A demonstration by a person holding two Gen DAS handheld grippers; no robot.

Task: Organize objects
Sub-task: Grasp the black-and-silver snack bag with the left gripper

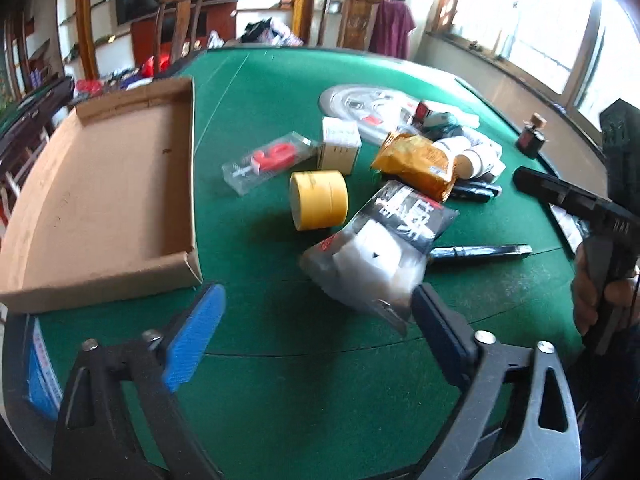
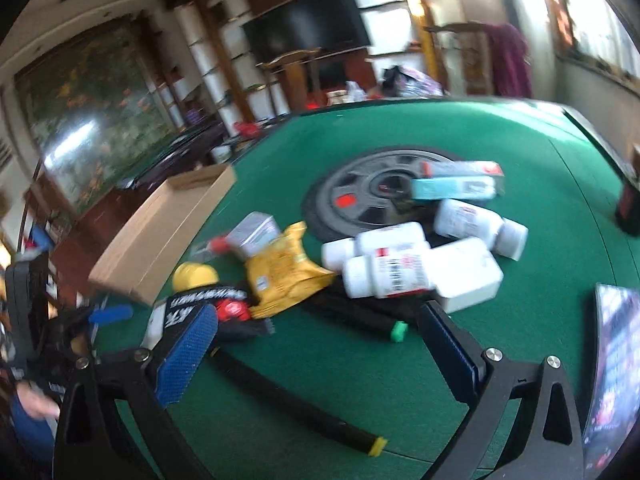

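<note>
Left view: the left claw [image 1: 316, 320] is wide apart and holds nothing. The bag [image 1: 380, 248] lies just ahead, right of the box [image 1: 100, 184].

Right view: the right claw [image 2: 320, 344] gapes too, farther off.

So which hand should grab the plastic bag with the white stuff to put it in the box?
Probably the left. The left gripper is open with the plastic bag right at its fingertips, and the cardboard box lies beside it. The right gripper is nearer the white bottles.
</note>
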